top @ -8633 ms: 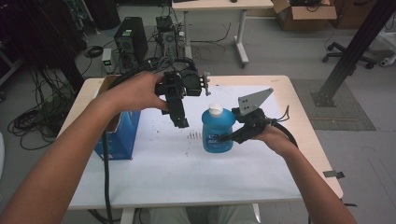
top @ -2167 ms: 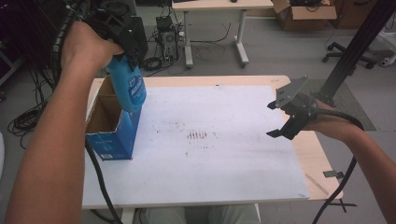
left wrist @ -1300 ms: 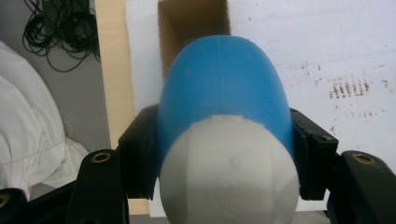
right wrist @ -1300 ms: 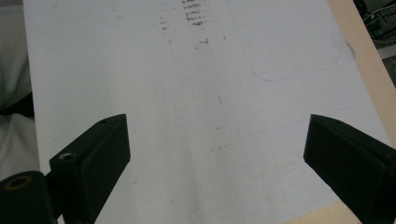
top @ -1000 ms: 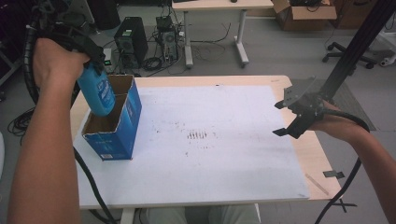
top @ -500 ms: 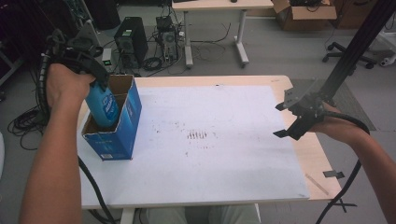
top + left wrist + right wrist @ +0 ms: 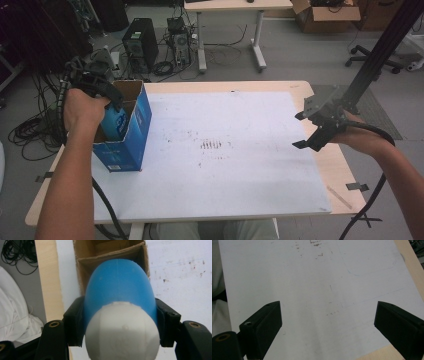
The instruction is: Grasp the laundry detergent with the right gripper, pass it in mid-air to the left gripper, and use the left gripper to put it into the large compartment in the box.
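So the blue bottle [image 7: 114,122] is most of the way into the open cardboard box [image 7: 131,145] at the left end of the table [image 7: 240,86]. The left gripper [image 7: 100,95] has its jaws clamped on either side of the bottle near the white cap [image 7: 122,333], and in the left gripper view the bottle points straight down into the box's brown inside. I'd call the job nearly done: what's left is getting the bottle to the bottom, letting go and pulling the hand out. The right gripper [image 7: 312,131] hangs over the right side of the table with its jaws spread wide and nothing between them. There's a white printed label on the bottle, but it's too blurry to read.
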{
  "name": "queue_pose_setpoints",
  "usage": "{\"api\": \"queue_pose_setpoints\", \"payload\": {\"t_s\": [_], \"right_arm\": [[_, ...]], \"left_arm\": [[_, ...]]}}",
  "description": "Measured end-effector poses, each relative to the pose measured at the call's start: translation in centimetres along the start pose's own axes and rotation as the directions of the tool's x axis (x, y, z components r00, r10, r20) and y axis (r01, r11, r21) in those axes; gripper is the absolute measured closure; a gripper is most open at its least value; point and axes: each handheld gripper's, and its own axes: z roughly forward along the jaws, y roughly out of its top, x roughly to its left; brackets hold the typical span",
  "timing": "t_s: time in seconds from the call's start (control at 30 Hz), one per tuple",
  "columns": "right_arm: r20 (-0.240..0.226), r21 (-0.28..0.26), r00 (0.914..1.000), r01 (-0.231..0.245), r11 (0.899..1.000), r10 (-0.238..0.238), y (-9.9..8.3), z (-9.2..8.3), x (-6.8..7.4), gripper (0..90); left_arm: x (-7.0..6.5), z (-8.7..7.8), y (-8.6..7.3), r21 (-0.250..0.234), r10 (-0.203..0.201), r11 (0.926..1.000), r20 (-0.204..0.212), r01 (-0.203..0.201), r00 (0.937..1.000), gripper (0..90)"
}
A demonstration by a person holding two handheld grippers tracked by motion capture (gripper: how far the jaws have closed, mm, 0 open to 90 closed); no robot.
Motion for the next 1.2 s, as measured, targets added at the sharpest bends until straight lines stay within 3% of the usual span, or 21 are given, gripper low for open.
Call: {"api": "queue_pose_setpoints", "payload": {"t_s": [0.27, 0.43, 0.83, 1.2], "right_arm": [[0.011, -0.003, 0.9999, -0.010, 1.000, 0.010, -0.4, 0.0, 0.0, 7.5], [0.012, 0.000, 0.9998, -0.014, 1.000, 0.014, -0.5, 0.0, 0.0, 7.6], [0.011, 0.008, 0.9997, -0.022, 1.000, 0.022, -0.7, 0.4, 0.0, 7.6], [0.009, 0.011, 0.9996, -0.027, 1.000, 0.026, -0.6, 0.6, 0.0, 7.6]], "left_arm": [[-0.2, 2.3, -0.5, -0.019, 0.005, 0.9998, -0.004, -0.005, 1.0000, 38.1], [-0.4, 3.7, -0.7, -0.009, 0.024, 0.9997, -0.014, -0.024, 0.9996, 38.1], [-0.1, 6.3, -1.4, 0.010, 0.027, 0.9996, 0.007, -0.027, 0.9996, 38.1], [0.2, 7.1, -1.5, 0.024, 0.035, 0.9991, 0.029, -0.035, 0.9990, 38.0]]}}
